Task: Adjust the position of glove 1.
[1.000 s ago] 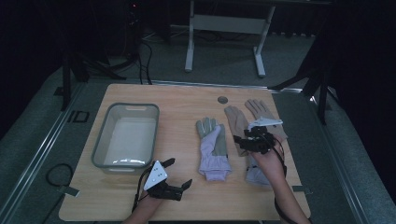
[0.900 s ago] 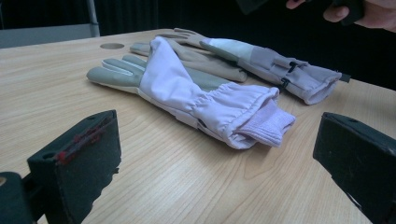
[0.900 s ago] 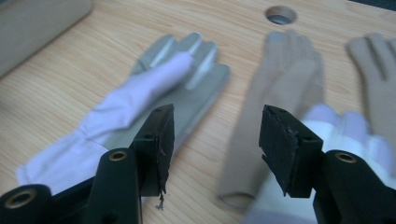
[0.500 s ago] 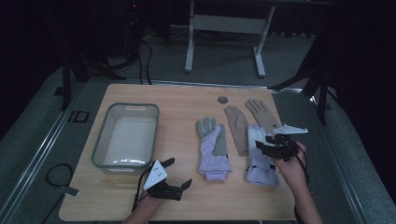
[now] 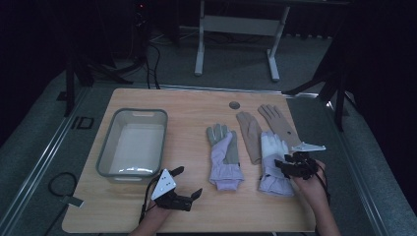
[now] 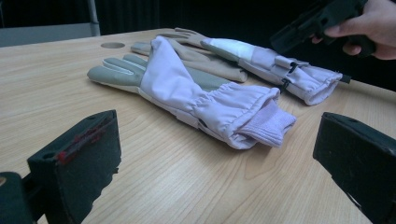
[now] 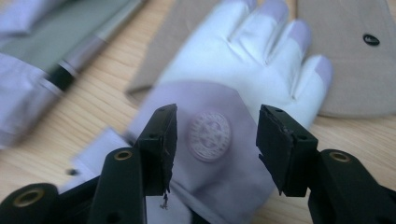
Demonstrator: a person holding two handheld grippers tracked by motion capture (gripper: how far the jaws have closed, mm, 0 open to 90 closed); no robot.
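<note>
Gloves are lying in two pairs on the table (image 5: 147, 206), and I am bringing my right gripper (image 7: 215, 140) down over the white-and-lilac glove (image 7: 243, 70), the one nearest that hand. Its jaws are standing partly spread — nothing pinched yet — and straddling the round badge (image 7: 209, 129) on the back of the glove, which I judge is the spot I am lining up to grab. Beyond the jaw tips the glove's fingers are pointing away from me, its cuff lying back under my hand, so its long axis is running straight along my reach. That suits a pinch across the width.

The tan gloves (image 5: 268, 123) are lying partly beneath it and past its fingertips; a deep bite could catch them too.

My left gripper (image 5: 184, 183) is resting on the table off to my other side, jaws wide apart and holding nothing, looking across at the grey-palmed glove (image 6: 196, 93) — cuff towards it, fingers away. Just beyond that hand the grey tub (image 5: 105, 162) is sitting open, probably where the gloves are going.
</note>
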